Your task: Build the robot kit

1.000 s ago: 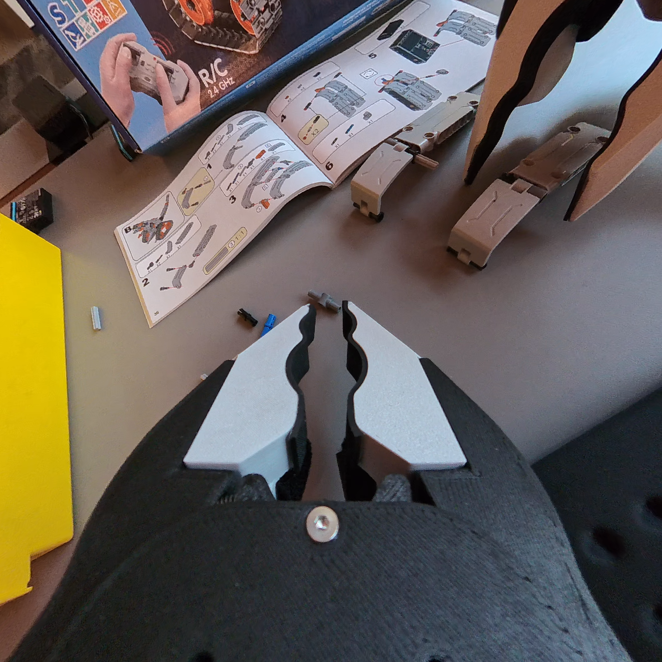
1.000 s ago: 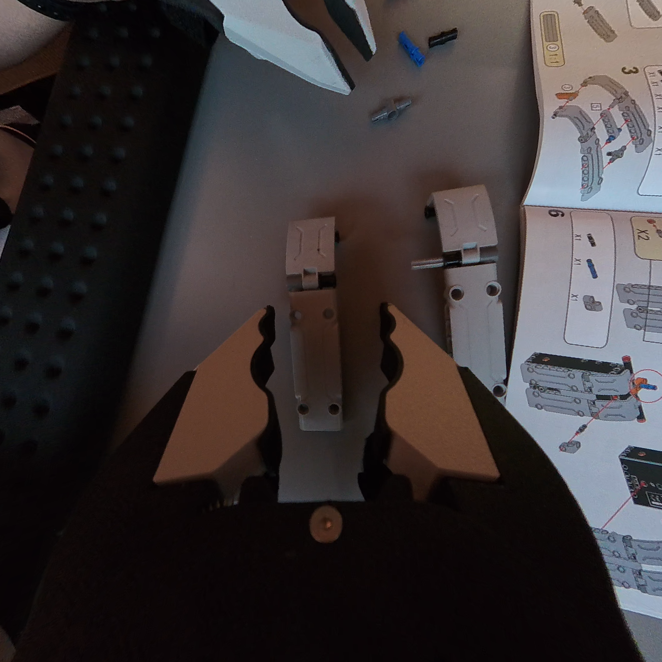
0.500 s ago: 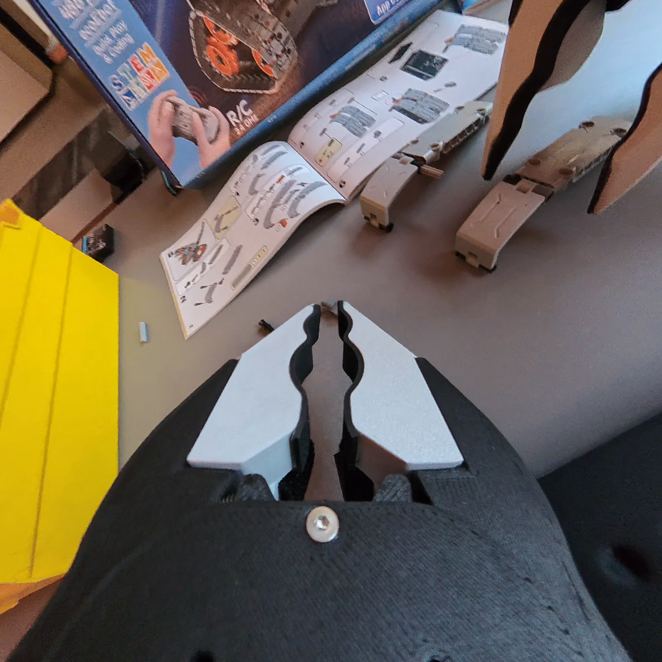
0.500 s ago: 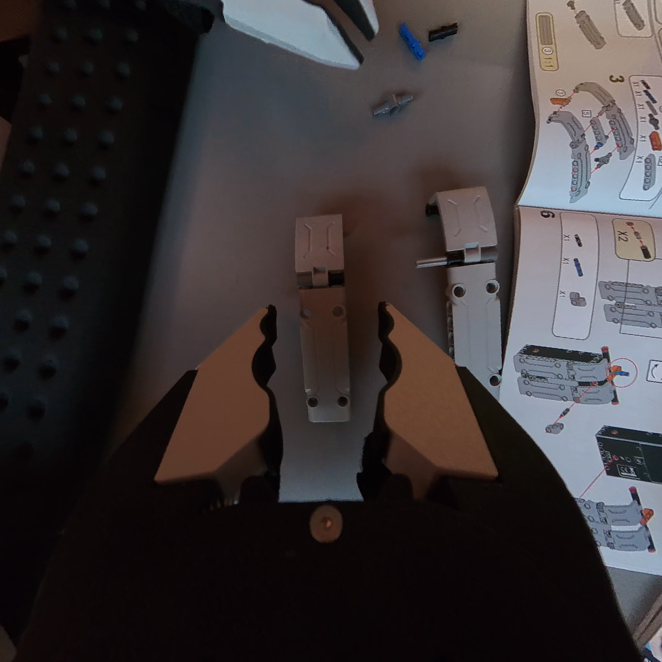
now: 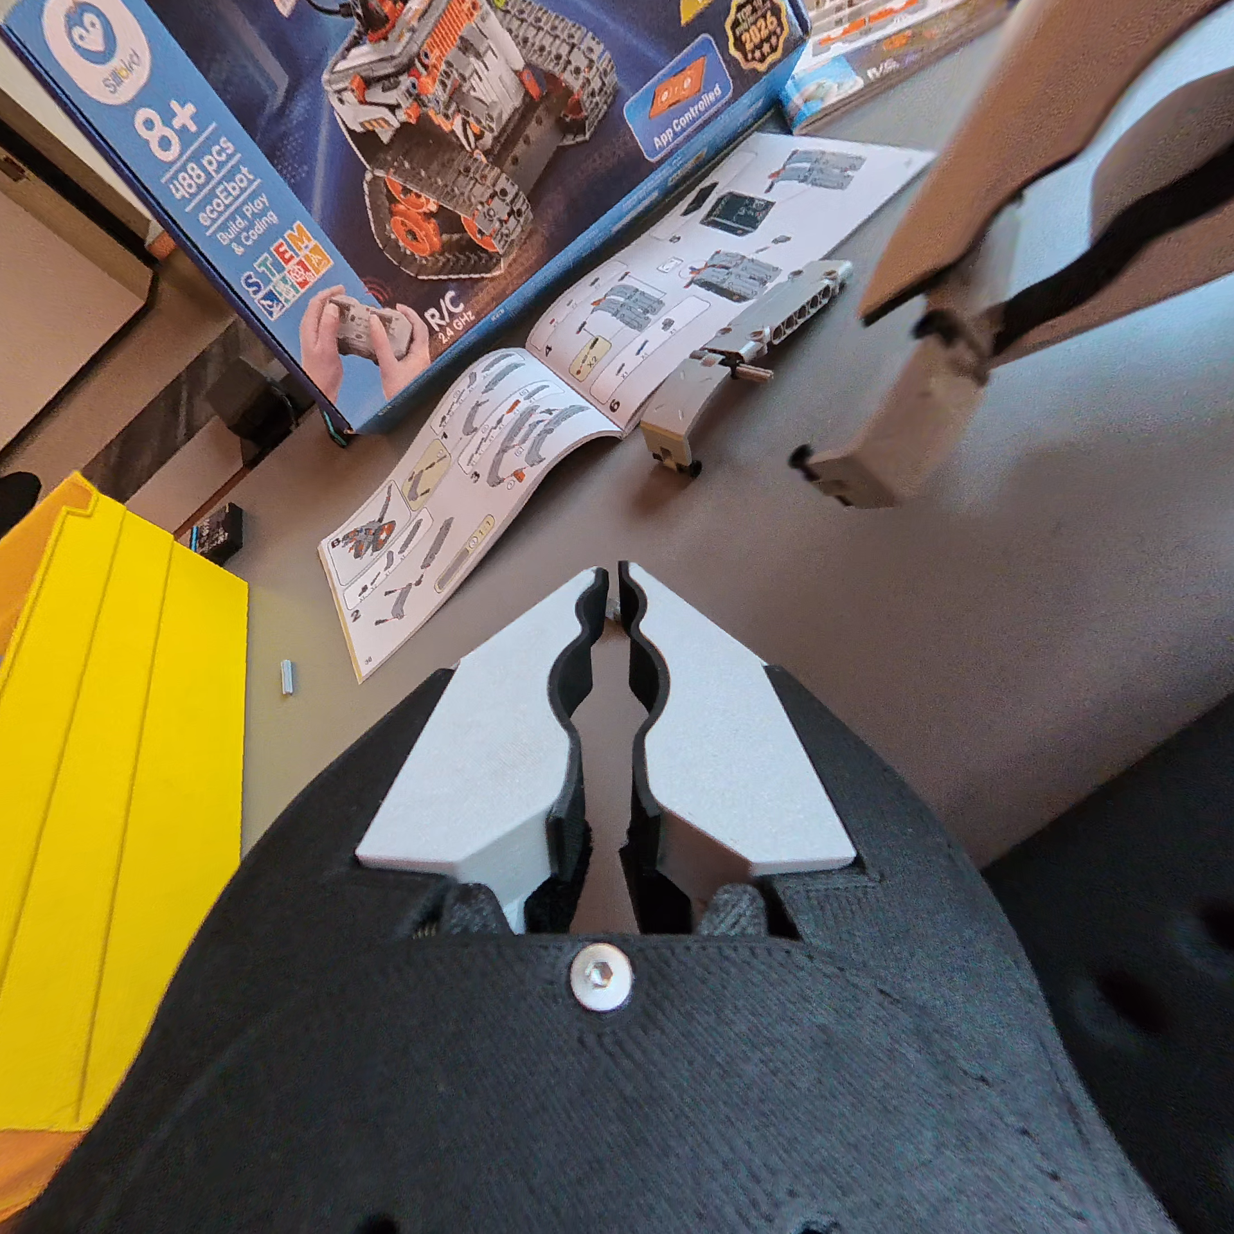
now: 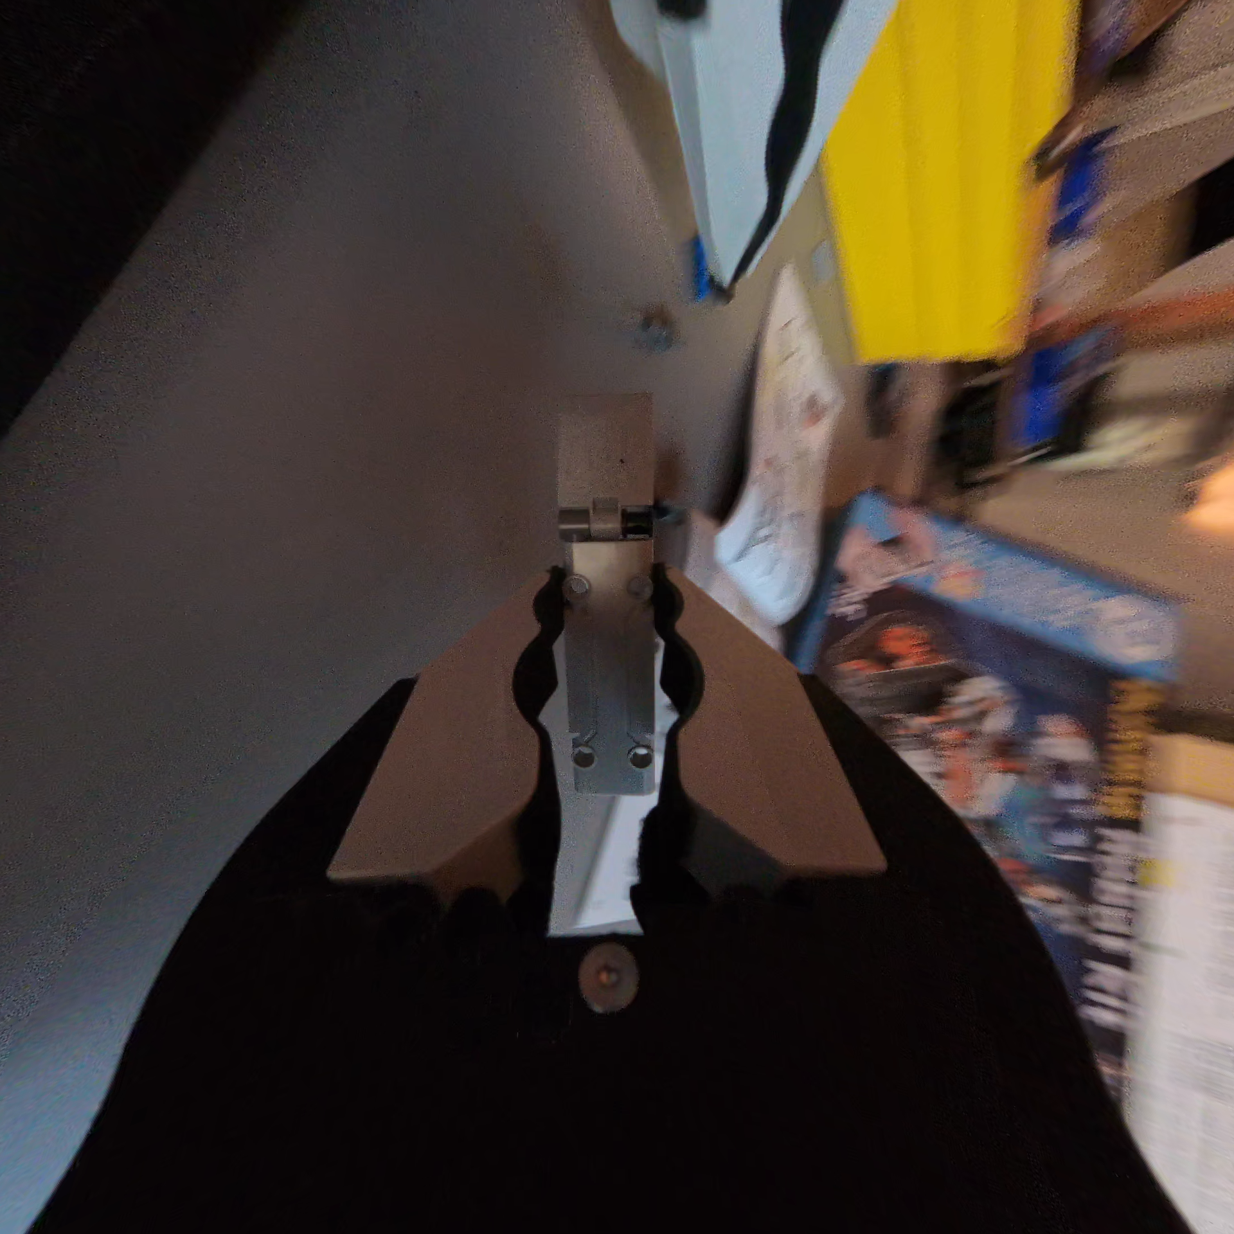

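Left gripper (image 5: 613, 579): pale fingers narrowed to a thin slit, tips low over the grey table (image 5: 868, 668). A small grey peg (image 5: 610, 609) shows through the slit; whether the pads touch it cannot be told.

Left to right across the left wrist view:
- a yellow tray (image 5: 120, 668) at the table's left edge
- a short pale tube (image 5: 287, 676) lying just beside the tray
- a blue toy-kit box (image 5: 467, 167) leaning behind
- an open instruction booklet (image 5: 534, 414) spread flat in front of the box
- a grey hinged panel (image 5: 734, 347) resting against the booklet's right page
- a black studded mat (image 5: 1135, 935) in the lower right corner

Right gripper (image 6: 609, 577): tan fingers closed on a second hinged panel (image 6: 607, 668), clamping its long flat half from both sides. The shorter half projects beyond the fingertips, past the hinge pin. In the left wrist view this panel hangs clear of the table, blurred, to the right of the resting panel and well apart from the left gripper. The right wrist view is strongly blurred along its right side.
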